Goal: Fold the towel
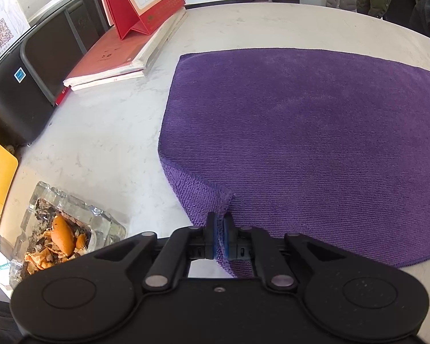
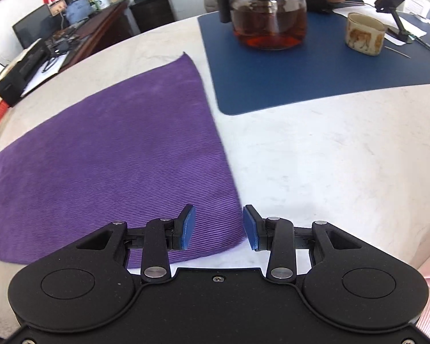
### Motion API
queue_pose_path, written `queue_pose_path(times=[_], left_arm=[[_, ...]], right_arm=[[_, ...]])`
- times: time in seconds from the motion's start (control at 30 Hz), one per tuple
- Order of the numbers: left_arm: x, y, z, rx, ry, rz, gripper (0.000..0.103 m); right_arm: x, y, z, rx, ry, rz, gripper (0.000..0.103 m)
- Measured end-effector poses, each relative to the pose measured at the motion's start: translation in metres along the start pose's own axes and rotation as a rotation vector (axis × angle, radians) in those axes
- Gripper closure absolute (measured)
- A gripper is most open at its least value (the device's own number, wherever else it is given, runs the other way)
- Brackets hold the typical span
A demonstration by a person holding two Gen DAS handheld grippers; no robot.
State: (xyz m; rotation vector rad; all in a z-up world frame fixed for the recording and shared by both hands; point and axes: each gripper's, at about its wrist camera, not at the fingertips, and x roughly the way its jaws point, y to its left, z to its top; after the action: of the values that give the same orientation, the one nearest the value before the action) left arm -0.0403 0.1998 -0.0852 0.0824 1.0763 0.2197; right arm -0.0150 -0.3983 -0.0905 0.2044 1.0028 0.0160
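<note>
While left tool (image 1: 220,236) pinches towel (image 1: 315,143) corner, right tool (image 2: 219,228) straddles edge.

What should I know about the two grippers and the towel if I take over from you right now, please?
Left gripper: shut on the near left corner of the purple towel, which is lifted a little off the table.
Right gripper: open, holding nothing, with its fingers at the towel's near right corner, one over the cloth and one over bare table.
Towel: otherwise spread flat, between a stack of books on the left and a blue mat on the right.
Done: one corner gripped; no fold made.
Left: probably close the right gripper on its corner, then carry both corners to the far edge.
</note>
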Motion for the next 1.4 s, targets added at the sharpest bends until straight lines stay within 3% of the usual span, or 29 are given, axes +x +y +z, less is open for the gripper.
queue_pose_path(times=[0.17, 0.23, 0.3, 0.33, 0.63, 0.9, 1.0, 1.13, 1.3, 1.4], left_arm=[[0.000, 0.000, 0.000, -0.009, -0.001, -0.002, 0.099], [0.000, 0.000, 0.000, -0.010, -0.001, -0.003, 0.099], [0.000, 0.001, 0.000, -0.011, -0.001, -0.004, 0.099], [0.000, 0.001, 0.000, -0.012, -0.001, -0.005, 0.099], [-0.001, 0.001, 0.000, -0.007, 0.002, -0.007, 0.099], [0.000, 0.002, 0.000, -0.001, 0.005, -0.013, 0.099], [0.000, 0.001, 0.000, 0.002, 0.005, -0.010, 0.099], [0.000, 0.001, 0.001, 0.007, 0.005, -0.007, 0.099], [0.001, 0.007, 0.001, 0.016, 0.004, -0.012, 0.099], [0.001, 0.009, 0.001, 0.020, 0.004, -0.015, 0.099]], right_arm=[[0.004, -0.002, 0.000, -0.022, 0.032, -0.019, 0.067], [0.004, 0.000, 0.001, -0.053, 0.046, -0.031, 0.075], [0.005, 0.003, 0.001, -0.084, 0.064, -0.034, 0.099], [0.005, 0.003, 0.002, -0.086, 0.072, -0.023, 0.101], [0.004, 0.021, 0.011, -0.068, 0.049, 0.120, 0.101], [0.008, 0.018, 0.012, 0.046, 0.037, 0.198, 0.095], [0.006, 0.013, 0.011, 0.101, 0.028, 0.229, 0.086], [0.008, 0.012, 0.011, 0.132, 0.023, 0.261, 0.085], [0.011, 0.027, 0.015, 0.063, 0.016, 0.232, 0.071], [0.010, 0.045, 0.016, -0.034, 0.004, 0.185, 0.067]])
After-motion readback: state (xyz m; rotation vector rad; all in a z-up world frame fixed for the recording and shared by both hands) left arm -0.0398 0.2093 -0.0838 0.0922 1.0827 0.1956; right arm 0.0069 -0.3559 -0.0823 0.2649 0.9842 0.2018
